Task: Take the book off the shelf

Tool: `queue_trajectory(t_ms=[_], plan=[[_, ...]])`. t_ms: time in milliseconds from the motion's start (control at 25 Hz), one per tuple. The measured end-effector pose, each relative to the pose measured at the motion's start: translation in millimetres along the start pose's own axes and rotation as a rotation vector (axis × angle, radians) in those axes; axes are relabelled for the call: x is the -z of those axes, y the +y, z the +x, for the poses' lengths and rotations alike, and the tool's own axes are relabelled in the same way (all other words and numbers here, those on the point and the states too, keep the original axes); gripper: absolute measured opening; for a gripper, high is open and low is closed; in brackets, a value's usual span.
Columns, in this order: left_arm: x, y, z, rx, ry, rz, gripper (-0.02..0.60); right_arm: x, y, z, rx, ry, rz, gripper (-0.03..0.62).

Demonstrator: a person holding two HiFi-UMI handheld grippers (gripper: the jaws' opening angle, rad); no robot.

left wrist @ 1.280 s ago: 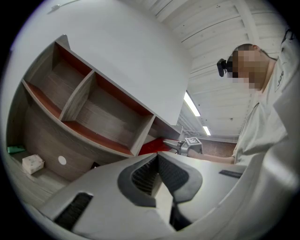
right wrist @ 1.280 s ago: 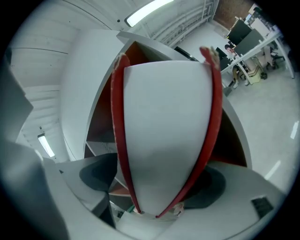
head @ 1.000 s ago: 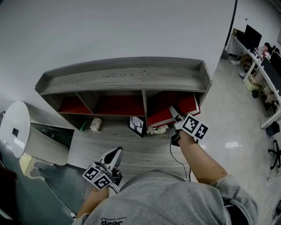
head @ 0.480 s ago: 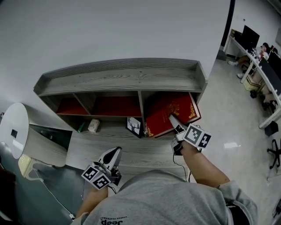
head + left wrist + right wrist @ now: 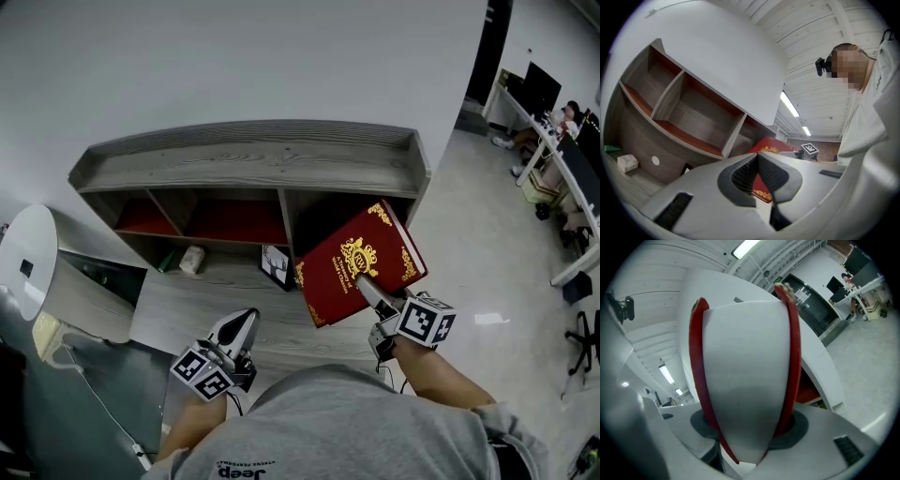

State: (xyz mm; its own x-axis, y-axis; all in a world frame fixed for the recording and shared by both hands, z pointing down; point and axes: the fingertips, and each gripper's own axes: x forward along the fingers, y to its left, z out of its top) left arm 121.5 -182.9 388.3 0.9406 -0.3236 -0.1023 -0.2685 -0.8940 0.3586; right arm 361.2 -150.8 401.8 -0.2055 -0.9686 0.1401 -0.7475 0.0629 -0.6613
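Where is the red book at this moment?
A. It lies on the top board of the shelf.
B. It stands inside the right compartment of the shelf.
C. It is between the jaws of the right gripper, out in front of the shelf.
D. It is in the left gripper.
C: the right gripper is clamped on the red book, which is clear of the shelf; the right gripper view shows both red covers against its pads.

Shirt print: you can read "Jeep" on the grey shirt (image 5: 328, 422), at the bottom edge of the head view, left of centre.
Book cover: the red book (image 5: 352, 272) carries a gold emblem, but you cannot read its lettering.
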Motion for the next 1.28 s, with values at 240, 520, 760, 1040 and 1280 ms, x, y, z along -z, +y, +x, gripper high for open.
queue_trajectory(t_ms=[240, 520, 760, 1040, 1280], plan=[[16, -17, 17, -0.063, -0.026, -0.025, 0.021, 2, -2, -17, -0.126, 0.125, -0.082, 0.252], [27, -32, 21, -0.177, -0.071, -0.025, 0.021, -3, 10, -22, -0.324, 0.289, -0.196, 0.252], [30, -28, -2, -0.324, -0.117, -0.010, 0.021, 9, 39, -5, -0.524, 0.431, -0.281, 0.252], [27, -26, -54, -0.529, -0.177, 0.017, 0.021, 46, 91, 21, -0.742, 0.592, -0.342, 0.252], [37, -10, -128, -0.663, -0.231, -0.002, 0.021, 114, 143, 67, -0.859, 0.741, -0.388, 0.252]])
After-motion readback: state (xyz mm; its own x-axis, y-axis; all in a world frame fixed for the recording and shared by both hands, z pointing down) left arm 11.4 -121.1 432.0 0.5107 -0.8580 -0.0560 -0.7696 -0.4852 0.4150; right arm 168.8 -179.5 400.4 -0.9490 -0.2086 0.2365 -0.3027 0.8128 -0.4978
